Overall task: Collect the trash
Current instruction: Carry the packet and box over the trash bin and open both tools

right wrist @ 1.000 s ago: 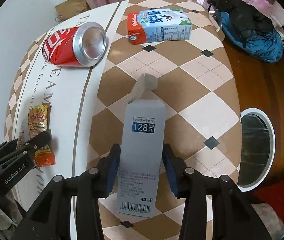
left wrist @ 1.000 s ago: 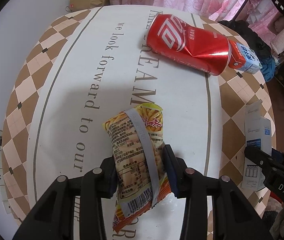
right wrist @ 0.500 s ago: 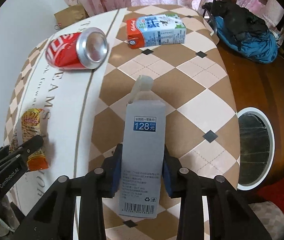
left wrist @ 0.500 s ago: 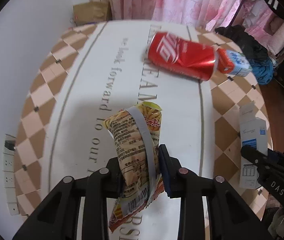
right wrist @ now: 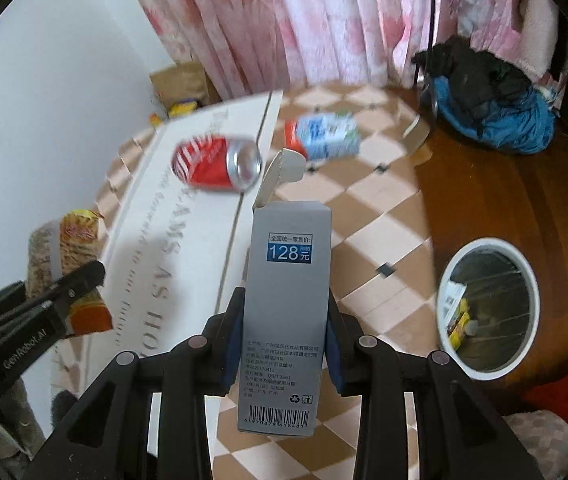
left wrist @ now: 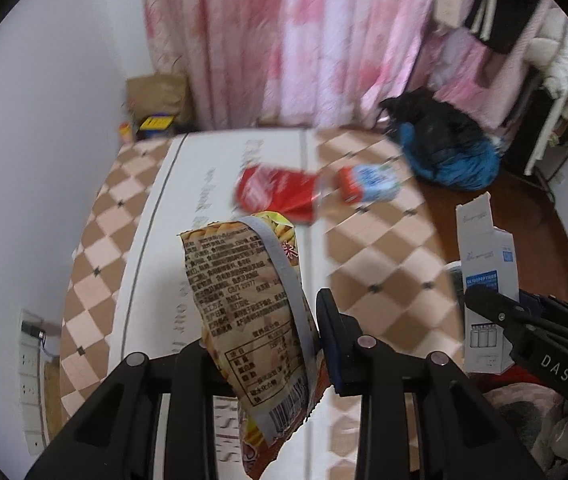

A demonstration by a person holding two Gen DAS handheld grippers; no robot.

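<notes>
My left gripper [left wrist: 267,344] is shut on a yellow snack packet [left wrist: 247,300] and holds it well above the table; it also shows in the right wrist view [right wrist: 79,236]. My right gripper [right wrist: 284,344] is shut on a grey carton box [right wrist: 286,308] with its top flap open, lifted off the table; the box also shows in the left wrist view [left wrist: 486,276]. A red soda can [right wrist: 215,166] and a blue-and-white milk carton [right wrist: 324,136] lie on the far part of the table.
The table [right wrist: 368,216] has a checked brown cloth with a white lettered band. A white-rimmed waste bin [right wrist: 488,308] with some trash stands on the wooden floor at the right. A blue and black bundle [right wrist: 492,108] lies beyond, pink curtains [left wrist: 304,40] behind.
Both grippers have risen high above the table, carrying the snack packet and the grey box. The can and milk carton now look farther away. The bin shows more fully.
</notes>
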